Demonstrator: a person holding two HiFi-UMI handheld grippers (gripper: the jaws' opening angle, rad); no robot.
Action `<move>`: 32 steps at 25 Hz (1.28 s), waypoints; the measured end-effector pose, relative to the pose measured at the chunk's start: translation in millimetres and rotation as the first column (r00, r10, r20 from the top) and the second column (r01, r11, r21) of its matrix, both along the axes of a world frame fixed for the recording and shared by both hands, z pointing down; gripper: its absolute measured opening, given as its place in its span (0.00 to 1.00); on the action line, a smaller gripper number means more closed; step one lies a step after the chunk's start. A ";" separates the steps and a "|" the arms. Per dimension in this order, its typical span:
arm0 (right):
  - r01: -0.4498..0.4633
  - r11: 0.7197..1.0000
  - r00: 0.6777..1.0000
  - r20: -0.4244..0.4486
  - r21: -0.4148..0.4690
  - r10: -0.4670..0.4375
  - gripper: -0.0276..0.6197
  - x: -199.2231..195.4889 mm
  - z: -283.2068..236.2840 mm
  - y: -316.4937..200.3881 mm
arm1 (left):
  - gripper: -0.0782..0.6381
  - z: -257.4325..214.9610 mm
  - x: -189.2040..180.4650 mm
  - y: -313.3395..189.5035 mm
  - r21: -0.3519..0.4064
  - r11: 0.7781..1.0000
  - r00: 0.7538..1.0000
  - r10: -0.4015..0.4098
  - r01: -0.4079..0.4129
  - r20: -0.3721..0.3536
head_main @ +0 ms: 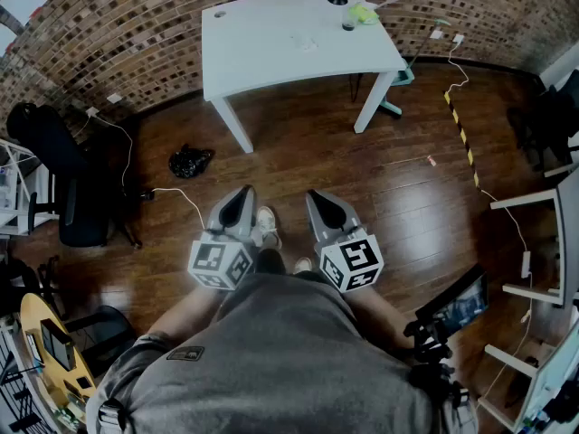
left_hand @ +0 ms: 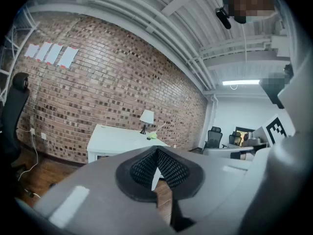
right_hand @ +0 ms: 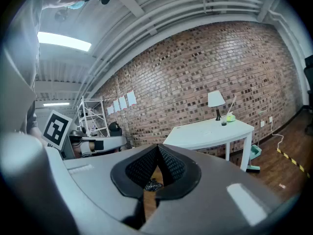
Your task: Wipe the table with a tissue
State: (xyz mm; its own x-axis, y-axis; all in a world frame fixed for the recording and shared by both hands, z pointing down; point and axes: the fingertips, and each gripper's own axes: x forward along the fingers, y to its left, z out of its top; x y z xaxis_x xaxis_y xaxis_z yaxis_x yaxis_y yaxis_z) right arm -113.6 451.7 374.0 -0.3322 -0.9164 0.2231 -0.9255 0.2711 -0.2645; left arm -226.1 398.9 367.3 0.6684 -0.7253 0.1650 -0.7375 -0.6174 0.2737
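i see my left gripper point(head_main: 241, 193) and right gripper point(head_main: 318, 197) low at mid-frame, fingers pressed together on nothing, well short of the white worktop point(head_main: 262, 57) at upper centre, where a pale scrap point(head_main: 306, 42), maybe the tissue, lies.

I see a smooth, matt white table point(head_main: 271, 52) on a glossy dark wood-plank floor point(head_main: 398, 170), backed by a rough brick wall point(head_main: 136, 25). The left gripper point(left_hand: 156, 152) and right gripper point(right_hand: 157, 148) look like matt grey plastic, their pads point(left_hand: 142, 169) black and rough-textured. A crinkled black plastic bag point(head_main: 190, 162) has a slight sheen.
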 end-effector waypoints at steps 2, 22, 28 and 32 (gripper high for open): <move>-0.005 1.000 1.000 -0.006 0.003 0.005 0.06 4.9 0.5 -18.0 | 0.11 2.0 3.1 -19.7 -0.001 1.000 1.000 -0.002 0.002 -0.005; -0.150 0.989 0.986 -0.077 -0.009 0.149 0.06 22.3 -2.7 -249.5 | 0.11 2.5 26.8 -267.0 -0.020 0.993 0.989 0.118 -0.120 -0.088; -0.165 0.986 0.983 -0.080 -0.027 0.163 0.06 32.8 2.1 -284.4 | 0.11 7.7 34.4 -302.2 -0.038 0.992 0.989 0.121 -0.124 -0.081; -0.157 0.986 0.986 -0.072 -0.049 0.154 0.06 45.2 11.4 -307.0 | 0.11 11.9 47.0 -324.1 -0.048 0.992 0.991 0.114 -0.117 -0.071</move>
State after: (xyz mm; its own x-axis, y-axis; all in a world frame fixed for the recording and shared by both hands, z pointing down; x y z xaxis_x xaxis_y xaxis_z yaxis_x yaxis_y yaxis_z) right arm -68.4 144.7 385.3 -0.1691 -0.9417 0.2909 -0.9715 0.1095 -0.2103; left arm -179.1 74.9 379.2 0.7582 -0.6342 0.1515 -0.6406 -0.6810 0.3548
